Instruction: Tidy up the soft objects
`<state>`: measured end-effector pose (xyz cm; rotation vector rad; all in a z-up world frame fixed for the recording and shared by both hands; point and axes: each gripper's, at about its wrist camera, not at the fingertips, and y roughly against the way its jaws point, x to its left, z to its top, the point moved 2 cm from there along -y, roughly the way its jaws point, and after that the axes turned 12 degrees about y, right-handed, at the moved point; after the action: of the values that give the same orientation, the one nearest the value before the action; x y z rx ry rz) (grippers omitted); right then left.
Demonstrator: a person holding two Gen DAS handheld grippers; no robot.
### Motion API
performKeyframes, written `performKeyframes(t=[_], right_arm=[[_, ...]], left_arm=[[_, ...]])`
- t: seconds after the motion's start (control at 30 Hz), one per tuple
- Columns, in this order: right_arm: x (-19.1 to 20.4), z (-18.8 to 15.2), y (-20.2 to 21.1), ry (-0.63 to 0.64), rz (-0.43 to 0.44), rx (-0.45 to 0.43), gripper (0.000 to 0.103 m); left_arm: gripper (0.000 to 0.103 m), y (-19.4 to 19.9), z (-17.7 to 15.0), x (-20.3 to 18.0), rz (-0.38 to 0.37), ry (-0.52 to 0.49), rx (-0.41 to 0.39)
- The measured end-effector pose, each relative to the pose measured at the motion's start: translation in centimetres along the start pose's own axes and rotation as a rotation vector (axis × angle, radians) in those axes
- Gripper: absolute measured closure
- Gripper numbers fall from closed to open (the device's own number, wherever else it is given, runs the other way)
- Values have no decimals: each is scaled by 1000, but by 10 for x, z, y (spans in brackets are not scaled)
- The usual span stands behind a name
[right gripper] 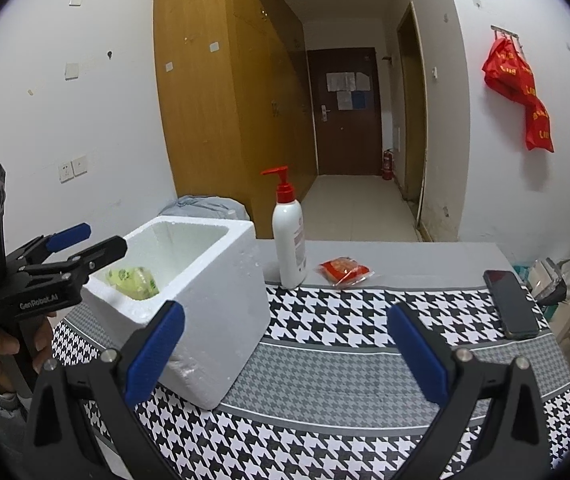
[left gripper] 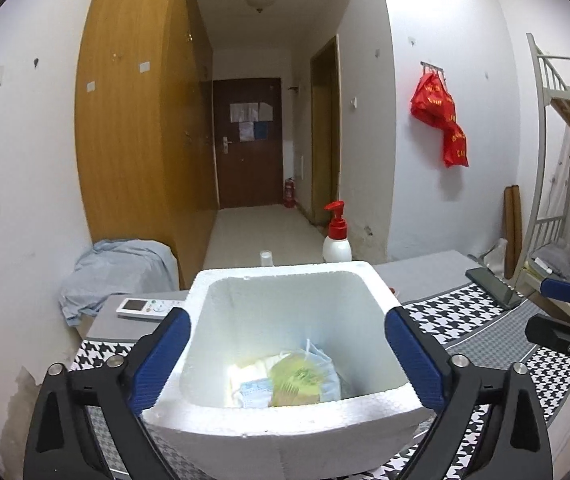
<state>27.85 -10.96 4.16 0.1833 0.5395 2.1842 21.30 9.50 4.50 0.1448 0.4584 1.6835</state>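
The tabletop (right gripper: 325,380) carries a white foam box (right gripper: 205,300) at its left. Inside the box lie a green-printed packet (left gripper: 297,378) and face masks (left gripper: 255,390). The left tongs (left gripper: 285,356) are spread wide above the box, gripping nothing; the right tongs (right gripper: 285,356) hang released nearby, also bare

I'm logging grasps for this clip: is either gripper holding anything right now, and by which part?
Nothing is held. The left gripper is open above the foam box; the right gripper is open and empty.
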Motion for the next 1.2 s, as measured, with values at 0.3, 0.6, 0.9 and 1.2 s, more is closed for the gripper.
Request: performKeyframes(t=[0.3,0.6,0.9,1.2], right_arm=[[11,4,0,17,24,-12,0],[25,10,6,40,54,-33,0],[37,13,17,56,75,-53,0],[50,11,47,71,78,-102,0]], left_arm=[[1,12,2,5,28,11,-23],[1,31,2,21,76,69,-38],[1,59,0,26,109,80,-92],[1,96,-7,19,86,79,-140]])
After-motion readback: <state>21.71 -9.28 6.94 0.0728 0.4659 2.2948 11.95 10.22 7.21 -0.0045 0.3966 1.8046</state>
